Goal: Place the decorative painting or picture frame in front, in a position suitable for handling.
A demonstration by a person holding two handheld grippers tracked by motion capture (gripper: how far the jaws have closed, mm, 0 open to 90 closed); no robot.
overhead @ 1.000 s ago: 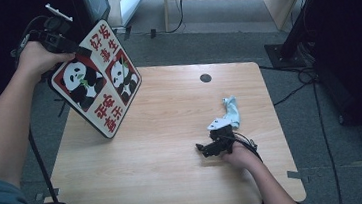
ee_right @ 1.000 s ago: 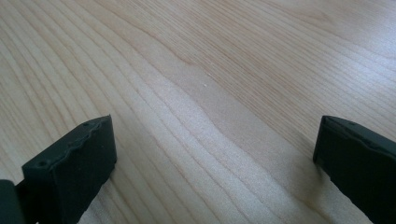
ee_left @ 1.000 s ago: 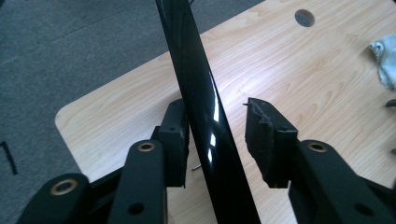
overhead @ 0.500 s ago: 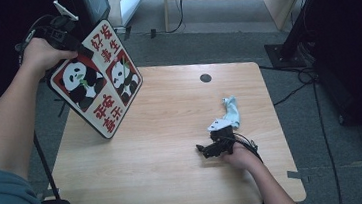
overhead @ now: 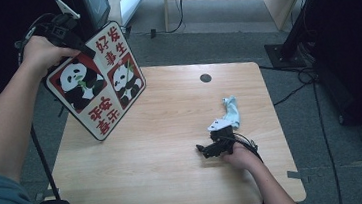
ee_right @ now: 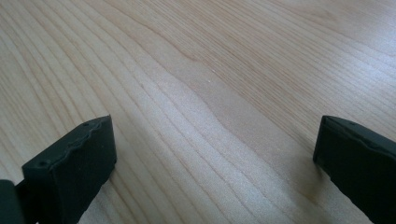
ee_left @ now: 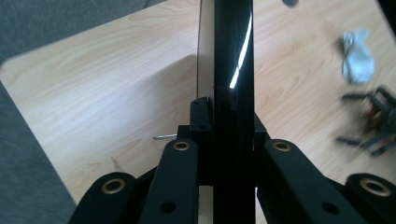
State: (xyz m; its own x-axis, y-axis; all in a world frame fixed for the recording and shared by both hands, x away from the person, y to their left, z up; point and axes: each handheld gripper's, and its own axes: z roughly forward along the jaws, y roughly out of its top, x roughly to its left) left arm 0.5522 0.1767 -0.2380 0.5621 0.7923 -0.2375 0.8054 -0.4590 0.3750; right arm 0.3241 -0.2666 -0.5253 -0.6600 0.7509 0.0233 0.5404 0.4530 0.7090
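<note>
A red, white and black board with two pandas [overhead: 97, 82] stands tilted over the table's left side, its lower corner down by the wooden table [overhead: 176, 178]. My left gripper [overhead: 86, 51] is shut on its upper edge; its jaws have just been closing on it. The left gripper view looks along the board's thin dark edge [ee_left: 231, 56], clamped between the jaws of the left gripper [ee_left: 223, 116]. My right gripper [overhead: 204, 150] lies on the table at the front right, open, and nothing but bare wood sits between the jaws of the right gripper [ee_right: 210, 154].
A crumpled white and pale blue cloth [overhead: 228, 115] lies just beyond the right gripper. A round black cap [overhead: 206, 78] sits near the table's far edge. Cables [overhead: 302, 77] and a dark stand foot lie on the floor at the right.
The left hand and its gripper have shifted slightly along the board's upper edge, and the board sits a touch higher. The right gripper and the cloth have stayed put.
</note>
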